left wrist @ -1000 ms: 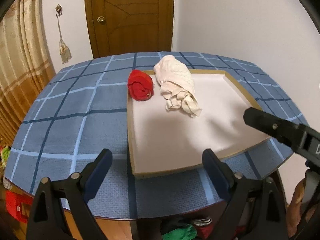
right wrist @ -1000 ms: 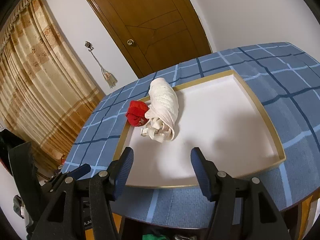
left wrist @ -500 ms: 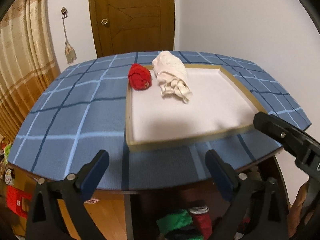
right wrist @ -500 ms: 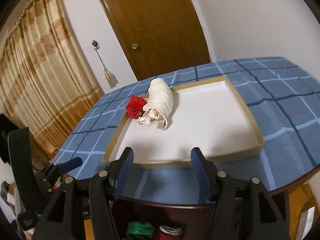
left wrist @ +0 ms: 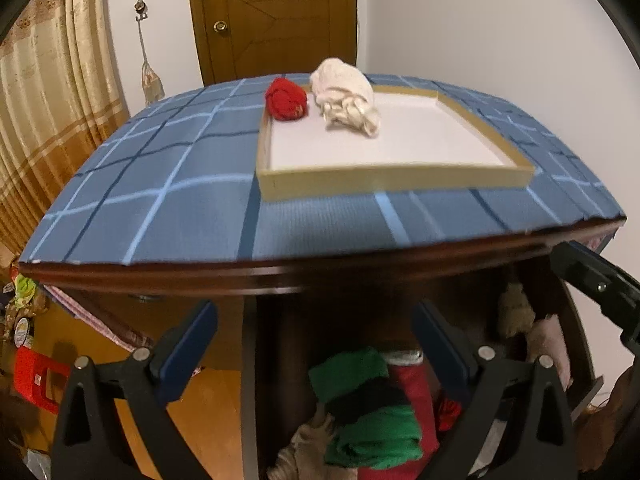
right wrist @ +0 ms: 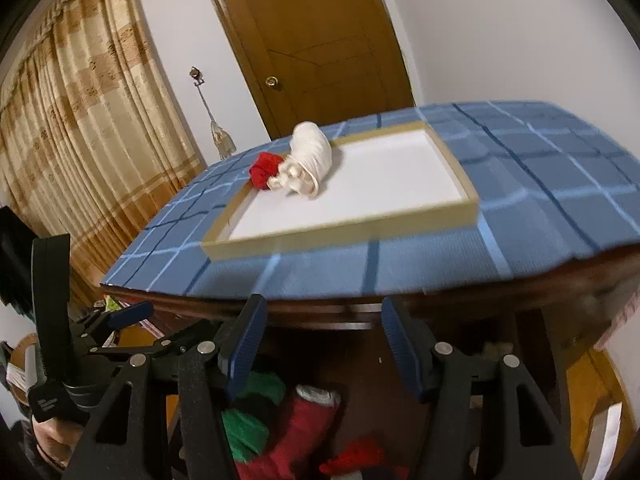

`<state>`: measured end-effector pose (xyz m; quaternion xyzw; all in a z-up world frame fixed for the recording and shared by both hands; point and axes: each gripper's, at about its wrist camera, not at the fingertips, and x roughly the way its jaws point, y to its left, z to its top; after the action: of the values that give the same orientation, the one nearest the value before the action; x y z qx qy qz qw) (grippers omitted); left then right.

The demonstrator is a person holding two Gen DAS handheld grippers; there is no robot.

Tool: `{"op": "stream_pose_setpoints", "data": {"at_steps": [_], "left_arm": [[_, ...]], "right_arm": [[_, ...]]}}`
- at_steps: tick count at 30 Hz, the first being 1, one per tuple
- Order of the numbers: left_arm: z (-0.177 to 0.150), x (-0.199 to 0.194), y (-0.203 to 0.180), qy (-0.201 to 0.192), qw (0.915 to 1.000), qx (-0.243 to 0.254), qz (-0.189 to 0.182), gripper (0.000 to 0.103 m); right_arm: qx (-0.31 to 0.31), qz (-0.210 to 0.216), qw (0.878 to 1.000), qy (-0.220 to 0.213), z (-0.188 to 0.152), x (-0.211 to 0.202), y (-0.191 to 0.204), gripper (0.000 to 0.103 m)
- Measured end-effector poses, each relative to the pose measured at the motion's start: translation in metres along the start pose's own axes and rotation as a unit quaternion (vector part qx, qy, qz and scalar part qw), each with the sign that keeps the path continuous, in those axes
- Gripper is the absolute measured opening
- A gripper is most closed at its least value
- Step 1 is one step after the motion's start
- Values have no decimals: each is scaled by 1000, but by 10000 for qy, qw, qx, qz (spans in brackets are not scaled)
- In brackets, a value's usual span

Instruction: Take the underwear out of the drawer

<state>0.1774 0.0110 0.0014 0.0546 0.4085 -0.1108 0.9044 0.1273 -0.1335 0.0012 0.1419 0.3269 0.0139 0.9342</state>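
Observation:
An open drawer below the table edge holds rolled underwear: green, red and beige pieces. My left gripper is open and empty, in front of the drawer. My right gripper is open and empty, just below the table edge above the drawer. A red roll and a cream roll lie at the far left corner of a shallow white tray on the table.
The table has a blue checked cloth and a dark wooden front edge. A wooden door and a beige curtain stand behind. A red box sits on the floor at left.
Both grippers have dropped from above the table to below its front edge. The open drawer with its rolled underwear has come into view. Both stay open.

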Motion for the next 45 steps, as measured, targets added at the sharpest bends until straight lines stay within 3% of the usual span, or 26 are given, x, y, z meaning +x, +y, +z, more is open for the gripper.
{"op": "stream_pose_setpoints", "data": {"at_steps": [15,27,31,33,35,38,45], "left_arm": [[-55,28,-6,621,9981,17,44,99],[-53,43,-17,1031,9927,-177,-607,99],[-56,62,-22,1296,9910,-114,-326,99],[-61,71,-21,1484,9880,-201,-379,98],[-63,76,-19,1571,9861,-292,-451,92],[-67,82,-16,1630,9826,-449,-773,70],[-71,81,-6,1454,9793,-636,-1254,43]], "right_arm": [[-194,-285,9981,516,-76,2,-17,62],[-150,-212,9960,861,-92,13,-19,62],[-42,-225,9956,911,-91,16,-24,62],[2,-268,9951,951,-91,18,-26,62],[46,-262,9947,996,-91,20,-27,62],[70,-245,9940,1063,-90,24,-28,62],[267,-66,9905,1349,-92,37,-31,62]]}}
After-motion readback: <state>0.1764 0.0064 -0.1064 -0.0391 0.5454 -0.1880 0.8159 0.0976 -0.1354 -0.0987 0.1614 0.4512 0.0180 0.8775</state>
